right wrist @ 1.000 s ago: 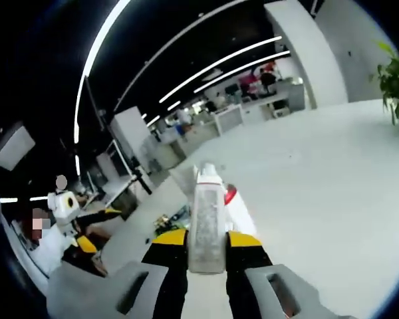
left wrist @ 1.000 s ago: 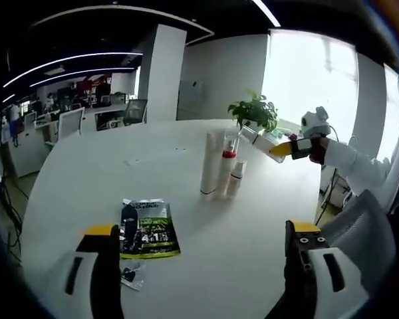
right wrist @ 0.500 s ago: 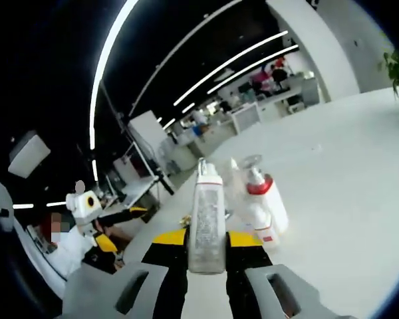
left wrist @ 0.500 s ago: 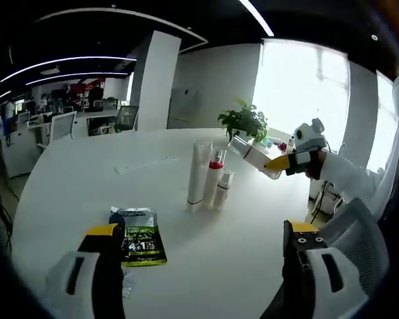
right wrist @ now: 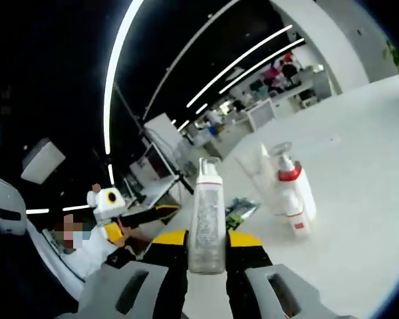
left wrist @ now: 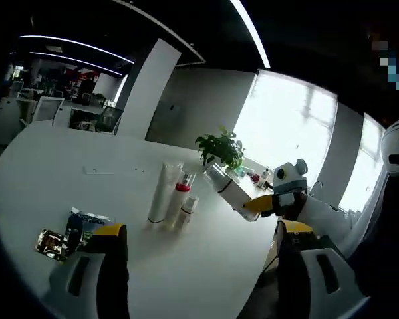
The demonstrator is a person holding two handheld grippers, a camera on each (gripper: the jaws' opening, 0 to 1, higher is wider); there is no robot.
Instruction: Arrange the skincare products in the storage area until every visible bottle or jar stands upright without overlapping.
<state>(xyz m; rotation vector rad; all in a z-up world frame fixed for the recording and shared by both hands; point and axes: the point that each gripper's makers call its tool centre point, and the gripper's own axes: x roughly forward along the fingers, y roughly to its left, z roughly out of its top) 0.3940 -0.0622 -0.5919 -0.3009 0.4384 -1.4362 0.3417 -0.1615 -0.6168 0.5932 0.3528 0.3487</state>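
Observation:
A tall white tube (left wrist: 161,193), a pump bottle with a red collar (left wrist: 177,199) and a small white bottle (left wrist: 188,209) stand upright and close together on the white table (left wrist: 46,166). My right gripper (left wrist: 256,206) hovers to their right, shut on a clear bottle (left wrist: 225,189) that is tilted in the air. In the right gripper view the clear bottle (right wrist: 206,216) rises between the jaws of the right gripper (right wrist: 206,240), with the tube (right wrist: 261,171), red-collared bottle (right wrist: 296,189) and small bottle (right wrist: 296,217) beyond. My left gripper (left wrist: 203,229) is open and holds nothing.
A green and black sachet (left wrist: 81,224) and a small packet (left wrist: 50,242) lie flat near the left jaw; the sachet (right wrist: 239,211) also lies behind the held bottle. A potted plant (left wrist: 221,146) stands at the far edge. A person (right wrist: 86,246) sits behind the table.
Both cameras have moved, so the standing group has shifted in each picture. The right gripper still carries the clear bottle, now lower and nearer the table edge in the left gripper view.

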